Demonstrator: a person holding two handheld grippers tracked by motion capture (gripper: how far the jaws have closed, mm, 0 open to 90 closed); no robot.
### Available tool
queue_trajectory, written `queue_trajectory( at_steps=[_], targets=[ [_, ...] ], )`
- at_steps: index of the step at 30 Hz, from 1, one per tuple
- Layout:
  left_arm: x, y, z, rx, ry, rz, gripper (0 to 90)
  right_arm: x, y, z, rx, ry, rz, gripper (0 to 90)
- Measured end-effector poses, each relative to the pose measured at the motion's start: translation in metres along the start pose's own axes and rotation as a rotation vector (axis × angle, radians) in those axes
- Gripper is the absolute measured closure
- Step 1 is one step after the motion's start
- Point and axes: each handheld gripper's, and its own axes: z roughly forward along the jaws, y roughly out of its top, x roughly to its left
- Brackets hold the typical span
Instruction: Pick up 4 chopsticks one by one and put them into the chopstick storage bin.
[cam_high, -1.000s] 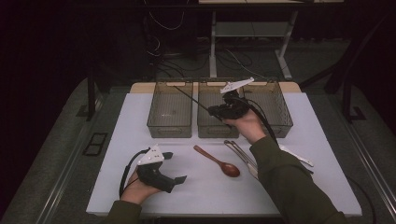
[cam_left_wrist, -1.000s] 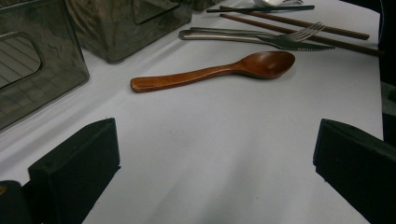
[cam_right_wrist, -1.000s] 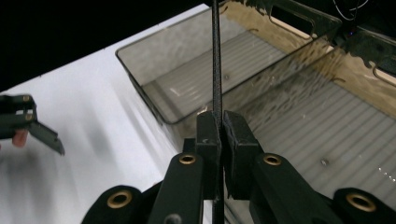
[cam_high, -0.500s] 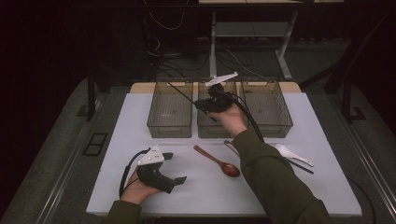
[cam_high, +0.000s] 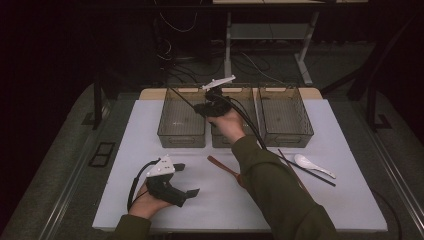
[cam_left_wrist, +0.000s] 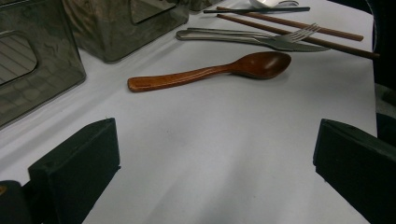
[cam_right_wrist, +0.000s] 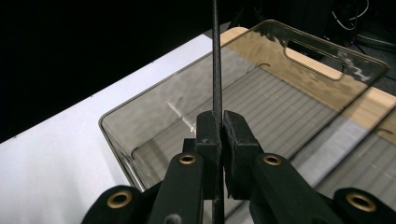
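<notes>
My right gripper (cam_high: 201, 108) (cam_right_wrist: 221, 126) is shut on a thin black chopstick (cam_right_wrist: 216, 70) (cam_high: 181, 97). It hovers over the back row of bins. The chopstick slants up and out over the left smoky plastic bin (cam_high: 182, 136) (cam_right_wrist: 140, 99). My left gripper (cam_high: 186, 179) (cam_left_wrist: 215, 158) rests on the white table (cam_high: 120, 200) at the front left, its jaws wide open with nothing between them. A brown wooden spoon (cam_left_wrist: 210, 71) (cam_high: 222, 166) lies just beyond it.
A middle bin (cam_high: 220, 141) and a right bin (cam_high: 286, 136) stand beside the left one. A fork and knife (cam_left_wrist: 261, 38), brown chopsticks (cam_left_wrist: 289, 23), a second black chopstick (cam_high: 305, 170) and a white spoon (cam_high: 314, 166) lie at centre right.
My right hand has carried the black chopstick leftward along the bins, from the middle-right area to the left bin. The left gripper has stayed put.
</notes>
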Motion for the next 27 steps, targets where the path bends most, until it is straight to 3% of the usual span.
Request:
queue_trajectory(
  at_steps=[11, 24, 26, 27],
  targets=[
    [0.001, 0.0, -0.001, -0.004, -0.002, 0.006, 0.0, 0.008, 0.0, 0.036, 0.042, -0.003, 0.007, 85.3],
    [0.0, 0.0, -0.002, -0.01, -0.008, 0.001, 0.0, 0.011, -0.005, 0.057, 0.105, -0.018, 0.016, 85.2],
    [0.0, 0.0, -0.002, -0.009, -0.009, 0.003, 0.0, 0.012, -0.005, 0.058, 0.128, -0.01, 0.006, 76.9],
    [0.0, 0.0, -0.002, -0.009, -0.009, 0.003, 0.0, 0.012, -0.005, 0.058, 0.128, -0.01, 0.006, 76.9]
  ],
)
